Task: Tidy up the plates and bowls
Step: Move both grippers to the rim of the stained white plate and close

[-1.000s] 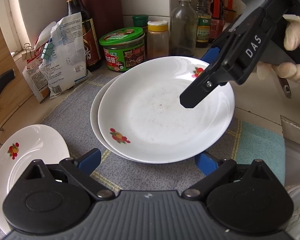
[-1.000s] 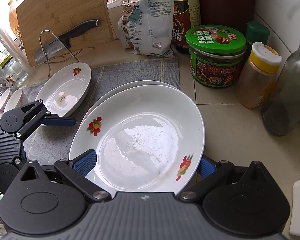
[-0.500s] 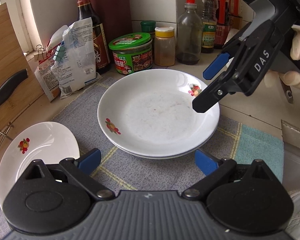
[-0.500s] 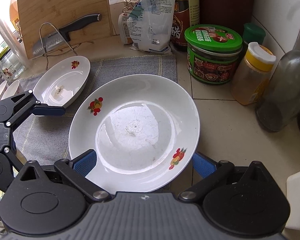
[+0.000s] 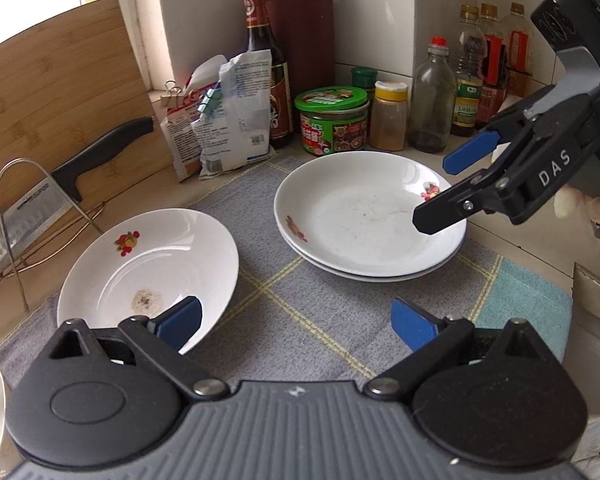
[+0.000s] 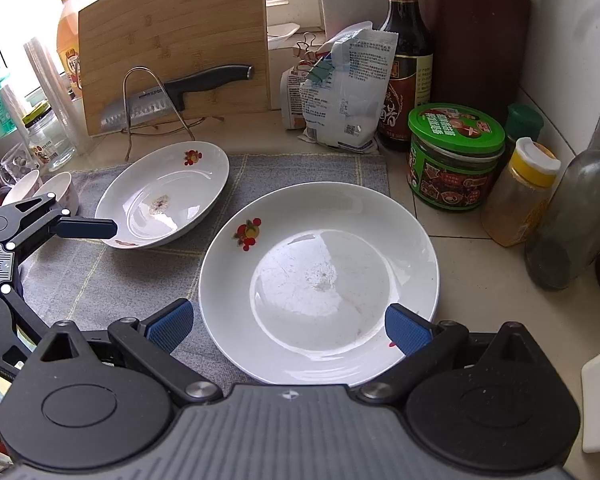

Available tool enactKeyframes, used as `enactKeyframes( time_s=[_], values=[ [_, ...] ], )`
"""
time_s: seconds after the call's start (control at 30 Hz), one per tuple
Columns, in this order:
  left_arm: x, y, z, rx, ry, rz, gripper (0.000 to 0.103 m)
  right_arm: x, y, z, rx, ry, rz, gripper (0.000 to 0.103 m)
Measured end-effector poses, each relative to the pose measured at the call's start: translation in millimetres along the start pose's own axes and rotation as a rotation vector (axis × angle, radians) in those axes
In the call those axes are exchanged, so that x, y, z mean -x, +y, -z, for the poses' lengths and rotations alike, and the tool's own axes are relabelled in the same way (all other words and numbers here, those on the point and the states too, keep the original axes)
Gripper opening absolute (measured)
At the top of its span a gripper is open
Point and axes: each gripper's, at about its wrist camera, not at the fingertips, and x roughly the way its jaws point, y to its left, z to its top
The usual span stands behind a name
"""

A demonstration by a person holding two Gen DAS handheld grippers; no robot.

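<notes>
Fingers both grippers spread wide, empty: L gripper [image 5: 296, 322] nr single plate [image 5: 148, 276]; R gripper [image 6: 290, 326] over stacked plates [image 6: 320, 280].

Two stacked white plates [image 5: 370, 216] sit level on the mat — a third, soiled plate [image 5: 150, 276] lies apart.

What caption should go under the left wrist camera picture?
Two stacked white plates and a single white plate sit on a gray mat, both grippers open.

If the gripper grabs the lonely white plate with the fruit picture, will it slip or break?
The single white glazed plate looks shiny, so it may slip. It seems hard ceramic, likely rigid and breakable if dropped. Its shallow round shape probably won't roll lying on the grey cloth mat.
</notes>
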Motion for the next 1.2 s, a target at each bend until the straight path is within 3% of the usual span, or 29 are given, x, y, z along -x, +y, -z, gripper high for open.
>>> enactKeyframes(
  time_s=[0.23, 0.37, 0.7, 0.9, 1.2],
  values=[
    [35, 35, 32, 0.132, -0.029, -0.084, 0.102, 2, 49, 6, 0.021, -0.063, 0.074, 0.103],
    [35, 56, 52, 0.173, -0.020, -0.142, 0.102, 3, 79, 12, 0.001, -0.086, 0.088, 0.103],
    [13, 80, 74, 0.202, 0.042, -0.127, 0.102, 3, 132, 25, -0.017, -0.061, 0.145, 0.103],
    [2, 79, 74, 0.231, 0.044, -0.135, 0.102, -3, 138, 14, 0.028, -0.036, 0.115, 0.103],
    [-22, 84, 68, 0.276, 0.087, -0.192, 0.102, -47, 121, -29, 0.144, 0.003, -0.025, 0.103]
  ],
)
